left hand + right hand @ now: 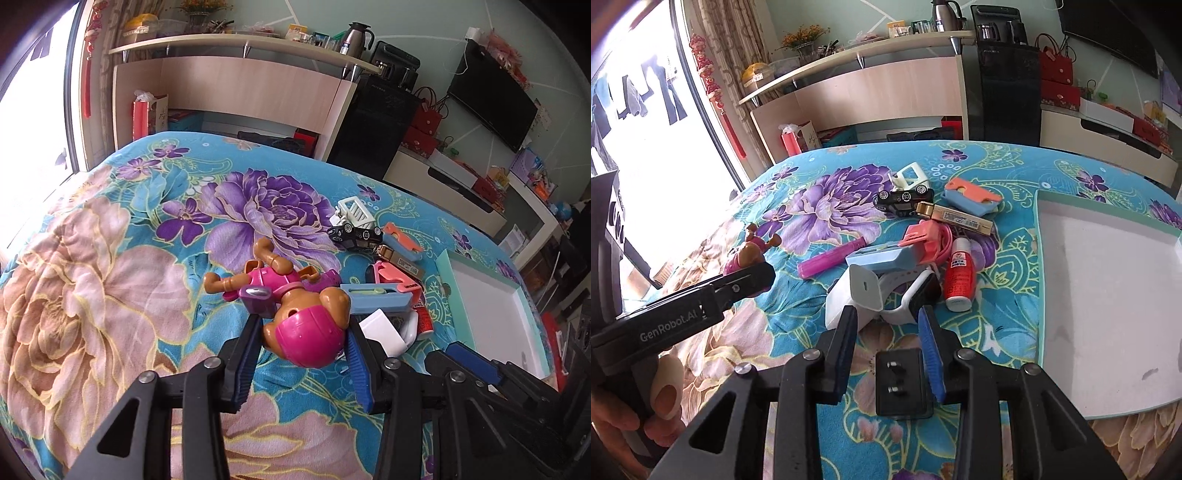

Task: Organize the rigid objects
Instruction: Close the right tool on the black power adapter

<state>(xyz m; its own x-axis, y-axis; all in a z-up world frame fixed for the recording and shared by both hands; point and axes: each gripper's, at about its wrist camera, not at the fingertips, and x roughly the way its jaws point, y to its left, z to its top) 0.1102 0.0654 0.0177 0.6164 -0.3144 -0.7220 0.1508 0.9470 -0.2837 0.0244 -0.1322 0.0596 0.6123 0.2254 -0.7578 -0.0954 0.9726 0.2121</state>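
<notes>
Your left tool is clenched on the toy dog by its round pink helmet, held above the bed — that smooth dome could slip and twist out. Your right tool grasps the white charger at the pile's edge; the watch touches it and may drag along toward the tray.

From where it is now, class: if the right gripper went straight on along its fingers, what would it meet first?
Probably the white charger block between the right gripper's fingertips, with the white smartwatch beside it; depth is unclear.
</notes>
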